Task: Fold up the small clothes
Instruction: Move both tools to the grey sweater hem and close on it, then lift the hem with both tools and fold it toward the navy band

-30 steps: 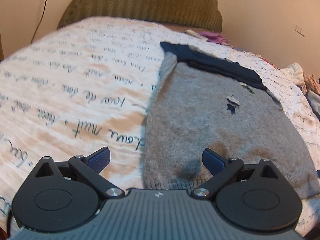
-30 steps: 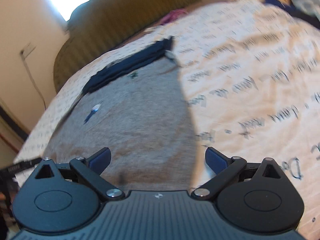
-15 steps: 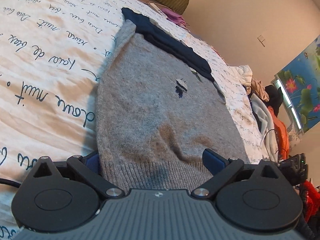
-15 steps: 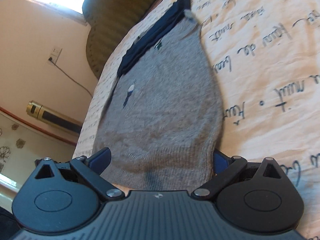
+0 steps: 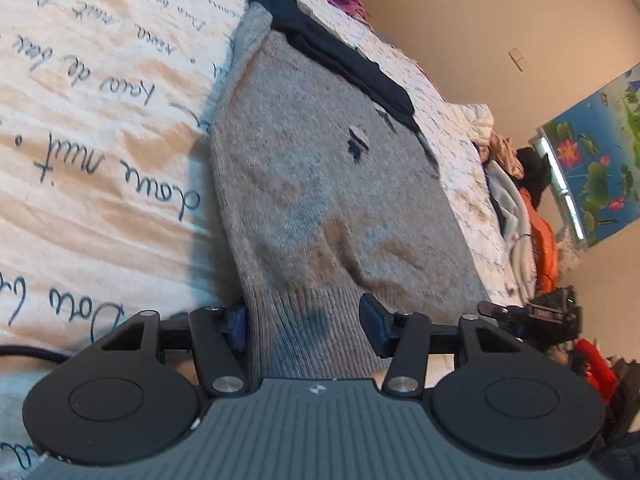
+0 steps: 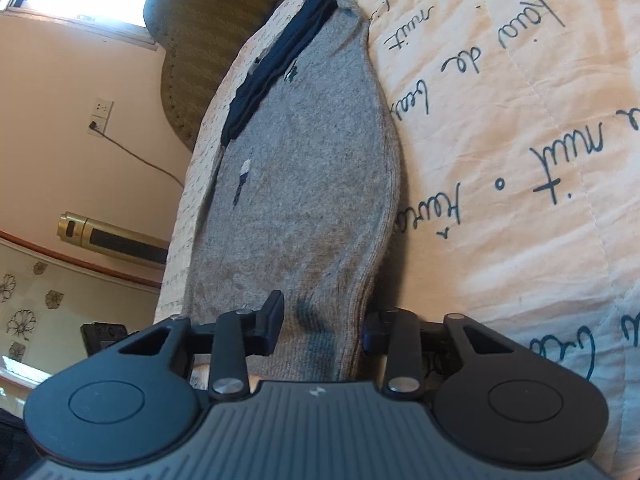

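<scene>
A small grey knit sweater (image 5: 320, 184) with a navy collar (image 5: 336, 52) and a small navy-and-white motif lies flat on the bed, collar end far from me. Its ribbed hem is nearest. My left gripper (image 5: 304, 324) has its jaws partly closed around the hem's left corner, the knit bunched between them. In the right wrist view the same sweater (image 6: 304, 184) runs away from me, and my right gripper (image 6: 320, 328) has its jaws partly closed around the hem's right corner. Whether either pair pinches the cloth tight is hidden.
The sweater lies on a cream quilt (image 5: 92, 128) printed with blue handwriting. A pile of loose clothes (image 5: 520, 208) sits at the bed's far right edge. An olive headboard (image 6: 224, 32) stands behind the collar. A wall and socket (image 6: 100, 116) are to the left.
Both grippers have dropped low to the hem and tilted, and their jaws have narrowed from wide open to close around the hem corners. The sweater has stayed put.
</scene>
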A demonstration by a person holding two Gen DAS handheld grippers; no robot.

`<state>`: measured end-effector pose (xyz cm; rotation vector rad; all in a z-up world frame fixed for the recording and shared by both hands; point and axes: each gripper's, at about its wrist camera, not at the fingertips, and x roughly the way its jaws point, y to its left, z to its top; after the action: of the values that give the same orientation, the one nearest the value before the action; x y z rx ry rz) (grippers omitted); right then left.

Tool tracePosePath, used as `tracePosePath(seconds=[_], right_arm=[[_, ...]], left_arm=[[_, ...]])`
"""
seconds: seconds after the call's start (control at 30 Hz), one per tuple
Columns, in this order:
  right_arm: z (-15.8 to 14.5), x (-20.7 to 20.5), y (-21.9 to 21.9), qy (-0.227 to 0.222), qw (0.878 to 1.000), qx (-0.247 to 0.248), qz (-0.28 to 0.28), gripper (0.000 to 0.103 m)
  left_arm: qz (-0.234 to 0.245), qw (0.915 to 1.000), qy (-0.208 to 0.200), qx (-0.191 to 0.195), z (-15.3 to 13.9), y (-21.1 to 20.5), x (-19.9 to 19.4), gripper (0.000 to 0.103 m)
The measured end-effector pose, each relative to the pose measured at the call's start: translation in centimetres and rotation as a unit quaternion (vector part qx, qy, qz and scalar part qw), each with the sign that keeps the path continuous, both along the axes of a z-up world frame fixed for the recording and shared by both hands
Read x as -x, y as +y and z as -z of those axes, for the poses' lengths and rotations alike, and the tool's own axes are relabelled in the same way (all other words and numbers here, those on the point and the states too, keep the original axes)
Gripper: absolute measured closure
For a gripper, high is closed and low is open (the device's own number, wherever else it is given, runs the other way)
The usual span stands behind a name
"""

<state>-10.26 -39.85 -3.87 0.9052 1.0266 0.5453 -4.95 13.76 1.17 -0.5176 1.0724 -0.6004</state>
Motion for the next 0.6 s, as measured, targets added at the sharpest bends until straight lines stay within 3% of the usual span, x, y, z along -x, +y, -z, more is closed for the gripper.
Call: tracePosePath(seconds=[0.07, 0.13, 0.17, 0.23, 0.37, 0.6], right_arm=[[0.1, 0.1, 0.2, 0.002, 1.0, -0.003, -0.01, 0.068], [0.0, 0.1, 0.3, 0.002, 1.0, -0.003, -0.015, 0.068], [0.1, 0.0, 0.4, 0.002, 1.0, -0.004, -0.015, 0.068], [0.2, -0.1, 0.3, 0.001, 1.0, -0.01, -0.014, 0.069], [0.9, 0.1, 0.1, 0.001, 1.0, -0.007, -0.013, 0.096], [0.2, 1.0, 0.0, -0.048, 0.998, -0.028, -0.003, 0.098]], left_arm=[[0.005, 0.9998, 0.012, 0.018, 0.3, 0.4, 0.2, 0.048], [-0.003, 0.9996, 0.022, 0.017, 0.7, 0.6, 0.1, 0.07], [-0.01, 0.9996, 0.027, 0.004, 0.9, 0.6, 0.0, 0.096], [-0.019, 0.9991, 0.037, 0.001, 1.4, 0.6, -0.2, 0.095], [-0.012, 0.9997, 0.02, -0.007, 0.8, 0.3, 0.0, 0.1], [-0.014, 0.9984, -0.006, 0.055, -0.2, 1.3, 0.3, 0.1]])
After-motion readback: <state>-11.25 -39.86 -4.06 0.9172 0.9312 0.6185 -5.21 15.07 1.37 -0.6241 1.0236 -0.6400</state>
